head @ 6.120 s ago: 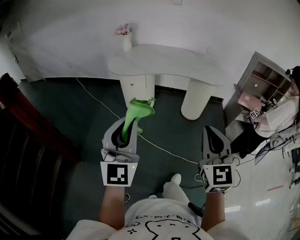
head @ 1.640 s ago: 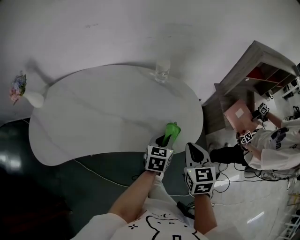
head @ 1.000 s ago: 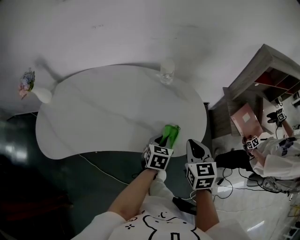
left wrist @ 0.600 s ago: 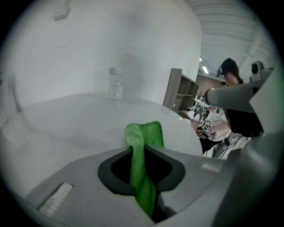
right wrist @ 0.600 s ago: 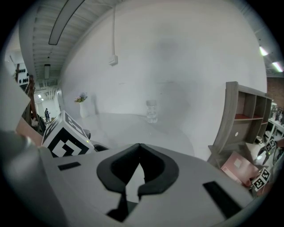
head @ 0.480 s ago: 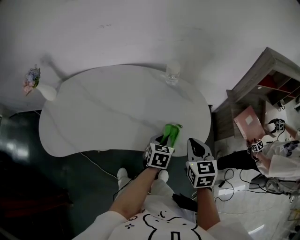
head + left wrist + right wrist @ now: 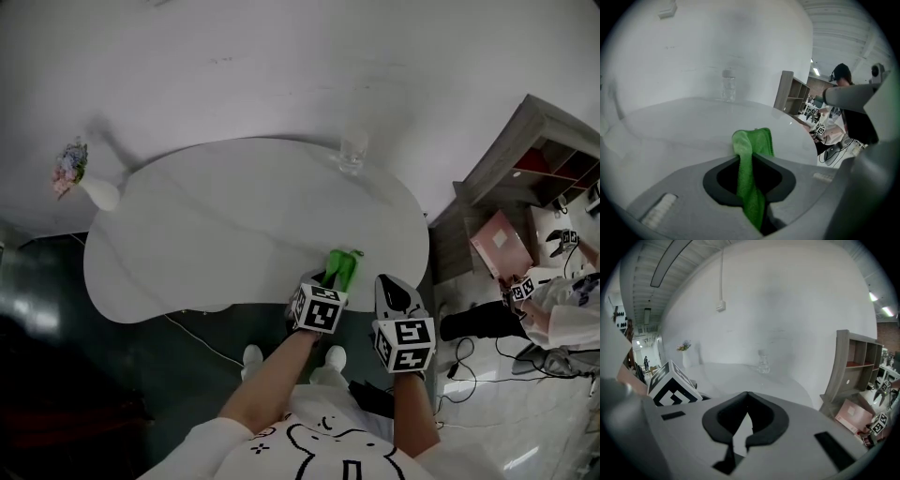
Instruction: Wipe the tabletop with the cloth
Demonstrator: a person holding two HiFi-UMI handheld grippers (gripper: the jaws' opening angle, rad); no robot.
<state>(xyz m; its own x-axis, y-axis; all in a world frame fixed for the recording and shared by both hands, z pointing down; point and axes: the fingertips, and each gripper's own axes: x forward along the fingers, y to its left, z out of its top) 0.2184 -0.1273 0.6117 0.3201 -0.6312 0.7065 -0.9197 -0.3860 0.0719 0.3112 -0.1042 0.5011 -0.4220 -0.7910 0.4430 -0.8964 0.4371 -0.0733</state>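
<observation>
A green cloth (image 7: 340, 268) is pinched in my left gripper (image 7: 330, 278), which hangs over the near right edge of the white kidney-shaped tabletop (image 7: 234, 234). In the left gripper view the cloth (image 7: 751, 159) runs up between the shut jaws and folds over past the tips of my left gripper (image 7: 749, 157), above the tabletop (image 7: 684, 126). My right gripper (image 7: 392, 289) is beside it to the right, just off the table's edge, its jaws shut with nothing between them. The right gripper view shows the jaw tips of my right gripper (image 7: 747, 394) meeting, and the tabletop (image 7: 740, 373) ahead.
A clear glass (image 7: 352, 155) stands at the table's far right rim, and a white vase with flowers (image 7: 77, 178) at its far left end. A grey shelf unit (image 7: 525, 150) stands right of the table. A person (image 7: 562, 305) sits at the right. A white cable (image 7: 202, 342) crosses the dark floor.
The person has walked up to the table from across the room. Over the last second the grippers held nearly still at the table's near right edge with the cloth still gripped.
</observation>
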